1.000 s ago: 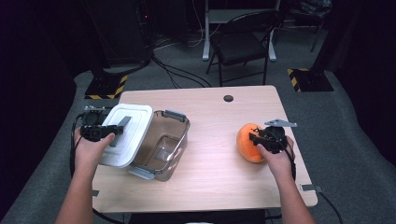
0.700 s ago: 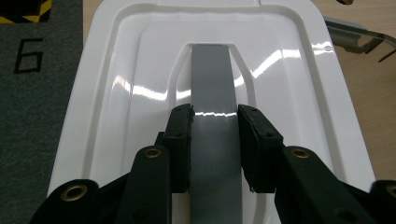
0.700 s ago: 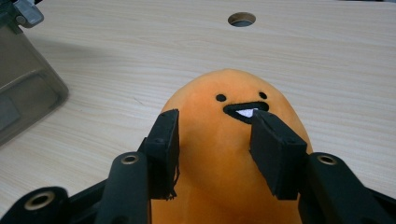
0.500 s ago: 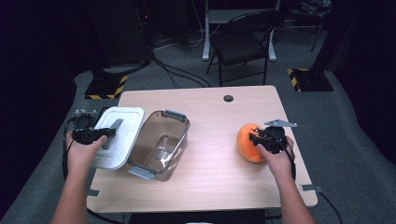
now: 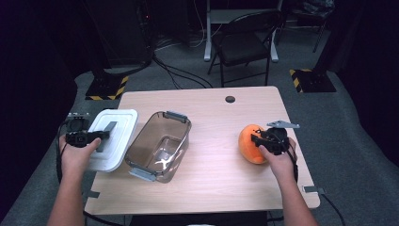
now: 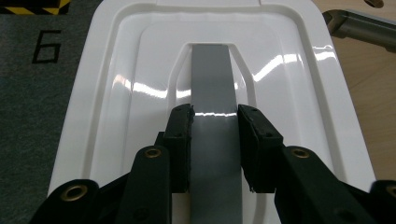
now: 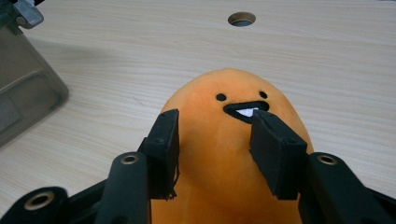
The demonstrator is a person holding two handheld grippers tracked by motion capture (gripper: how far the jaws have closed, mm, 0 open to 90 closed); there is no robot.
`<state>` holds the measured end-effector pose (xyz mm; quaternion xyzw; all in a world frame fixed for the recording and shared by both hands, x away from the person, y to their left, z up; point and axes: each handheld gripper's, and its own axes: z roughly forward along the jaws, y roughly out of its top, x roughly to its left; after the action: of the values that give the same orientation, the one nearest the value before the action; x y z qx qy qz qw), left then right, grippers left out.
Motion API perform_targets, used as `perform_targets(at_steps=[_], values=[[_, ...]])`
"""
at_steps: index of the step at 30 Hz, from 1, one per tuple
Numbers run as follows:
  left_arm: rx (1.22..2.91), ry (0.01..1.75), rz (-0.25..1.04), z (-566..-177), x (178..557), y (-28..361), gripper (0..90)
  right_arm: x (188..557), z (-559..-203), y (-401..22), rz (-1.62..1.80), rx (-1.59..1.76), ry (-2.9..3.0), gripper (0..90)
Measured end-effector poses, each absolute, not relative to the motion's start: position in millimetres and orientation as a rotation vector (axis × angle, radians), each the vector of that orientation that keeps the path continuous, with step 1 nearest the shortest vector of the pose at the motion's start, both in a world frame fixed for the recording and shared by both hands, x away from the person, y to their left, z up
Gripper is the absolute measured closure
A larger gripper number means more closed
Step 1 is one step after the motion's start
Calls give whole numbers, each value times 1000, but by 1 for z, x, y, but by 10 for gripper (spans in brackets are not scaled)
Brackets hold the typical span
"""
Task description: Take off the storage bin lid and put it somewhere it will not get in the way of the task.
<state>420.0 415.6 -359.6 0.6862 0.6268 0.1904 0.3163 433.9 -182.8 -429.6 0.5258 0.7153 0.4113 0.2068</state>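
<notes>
My left gripper (image 6: 214,135) clenches the lid's grey handle; my right gripper (image 7: 215,149) grasps the orange plush.

The white lid (image 5: 115,139) sits at the table's left edge, just left of the open clear container (image 5: 157,146). The plush (image 5: 250,142) rests well right of it, so my right hand carries leftward.

I work at a pale wooden table (image 5: 211,117) with a round cable hole (image 5: 230,99) near its far edge. Grey carpet (image 5: 348,141) lies under it — black cables (image 5: 174,77) snake across toward a dark folding metal chair (image 5: 244,47). Yellow-and-black striped floor plates (image 5: 310,80) sit to either side — the room beyond stays dim.
</notes>
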Motion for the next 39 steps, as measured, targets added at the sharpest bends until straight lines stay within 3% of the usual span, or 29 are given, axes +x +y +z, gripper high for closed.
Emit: perform_targets(at_steps=[39], values=[[1785, 1693, 485, -423, 415, 441, 663, 434, -431, -181, 1138, 1461, 1991, 520]])
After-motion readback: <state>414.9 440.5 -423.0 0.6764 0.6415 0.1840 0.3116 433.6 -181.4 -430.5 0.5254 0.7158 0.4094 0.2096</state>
